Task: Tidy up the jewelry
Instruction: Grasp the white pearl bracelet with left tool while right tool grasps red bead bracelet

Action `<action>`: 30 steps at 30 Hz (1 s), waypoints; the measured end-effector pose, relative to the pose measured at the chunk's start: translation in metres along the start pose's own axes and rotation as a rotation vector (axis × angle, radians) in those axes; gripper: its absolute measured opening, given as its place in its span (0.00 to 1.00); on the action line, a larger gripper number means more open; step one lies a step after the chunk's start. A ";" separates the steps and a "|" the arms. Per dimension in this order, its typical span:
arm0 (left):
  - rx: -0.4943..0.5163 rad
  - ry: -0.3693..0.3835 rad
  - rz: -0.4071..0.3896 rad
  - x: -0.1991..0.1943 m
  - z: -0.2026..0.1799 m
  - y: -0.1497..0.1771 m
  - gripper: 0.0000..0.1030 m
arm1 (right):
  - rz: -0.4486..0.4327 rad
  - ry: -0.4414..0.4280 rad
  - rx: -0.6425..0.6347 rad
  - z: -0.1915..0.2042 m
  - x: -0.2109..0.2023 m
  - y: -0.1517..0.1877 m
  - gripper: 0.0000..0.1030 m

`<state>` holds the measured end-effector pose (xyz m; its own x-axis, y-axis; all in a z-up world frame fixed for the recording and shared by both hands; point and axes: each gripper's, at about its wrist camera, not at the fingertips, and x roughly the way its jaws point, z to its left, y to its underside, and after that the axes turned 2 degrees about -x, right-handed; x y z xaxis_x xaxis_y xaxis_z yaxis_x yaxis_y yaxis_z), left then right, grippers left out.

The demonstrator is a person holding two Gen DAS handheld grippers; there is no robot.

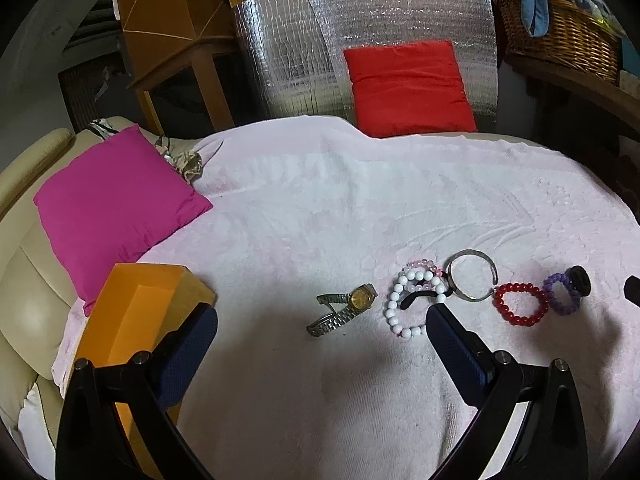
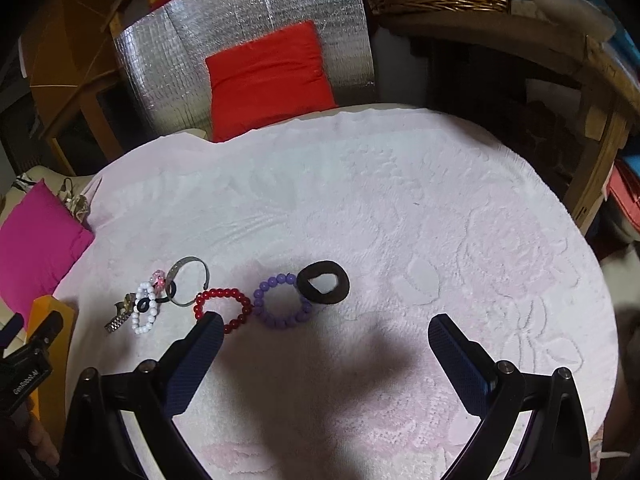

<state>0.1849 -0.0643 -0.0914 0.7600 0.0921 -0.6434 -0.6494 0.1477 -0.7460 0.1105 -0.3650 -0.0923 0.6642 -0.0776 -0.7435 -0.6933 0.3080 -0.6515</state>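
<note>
Seven pieces of jewelry lie in a loose row on a pale pink towel (image 1: 320, 208) spread over a cream sofa (image 1: 24, 280). Furthest left is a wristwatch (image 1: 344, 310) with a gold face and metal band, lying apart from the rest. Next comes a white bead bracelet (image 1: 400, 312), which touches a pink bead bracelet (image 1: 422, 266) behind it and overlaps a thin black hair tie (image 1: 416, 299). Just beside these is an open silver bangle (image 1: 472, 276), then a red bead bracelet (image 2: 224, 308), a purple bead bracelet (image 2: 280, 302), and a dark brown scrunchie (image 2: 324, 282) resting against the purple one's far edge. An orange box (image 1: 136, 312) stands open at the towel's left edge, partly behind the left finger of the left gripper (image 1: 320, 336). That gripper hovers above the towel with its blue-padded jaws spread wide, holding nothing, the watch and white beads lying between its fingertips in the view. The right gripper (image 2: 326, 340) is likewise spread wide and empty, its left fingertip over the red bracelet's near edge. A magenta cushion (image 1: 116, 204) sits on the sofa to the left, and a red cushion (image 1: 408, 88) leans against a silver foil panel (image 1: 360, 20) behind the towel.
</note>
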 end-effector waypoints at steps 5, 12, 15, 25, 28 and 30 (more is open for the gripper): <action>-0.010 0.022 0.023 0.020 0.003 0.003 1.00 | 0.011 -0.014 0.015 -0.006 0.006 -0.004 1.00; -0.004 0.156 0.141 0.070 0.009 0.010 1.00 | 0.059 -0.065 0.152 -0.049 0.029 -0.014 1.00; 0.012 0.177 0.132 0.076 0.007 0.007 1.00 | 0.101 -0.147 0.214 -0.059 0.043 -0.018 0.95; 0.053 0.350 0.153 0.081 -0.017 0.003 0.93 | 0.204 -0.394 0.257 -0.037 0.071 -0.021 0.77; 0.086 0.400 0.181 0.082 -0.033 0.008 0.86 | 0.213 -0.398 0.255 -0.026 0.072 -0.020 0.77; 0.106 0.389 0.190 0.085 -0.042 0.009 0.84 | 0.214 -0.393 0.255 -0.023 0.072 -0.019 0.77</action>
<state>0.2425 -0.0969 -0.1605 0.5476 -0.2469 -0.7995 -0.7552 0.2657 -0.5993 0.1654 -0.3980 -0.1368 0.6041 0.3594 -0.7112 -0.7673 0.5032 -0.3975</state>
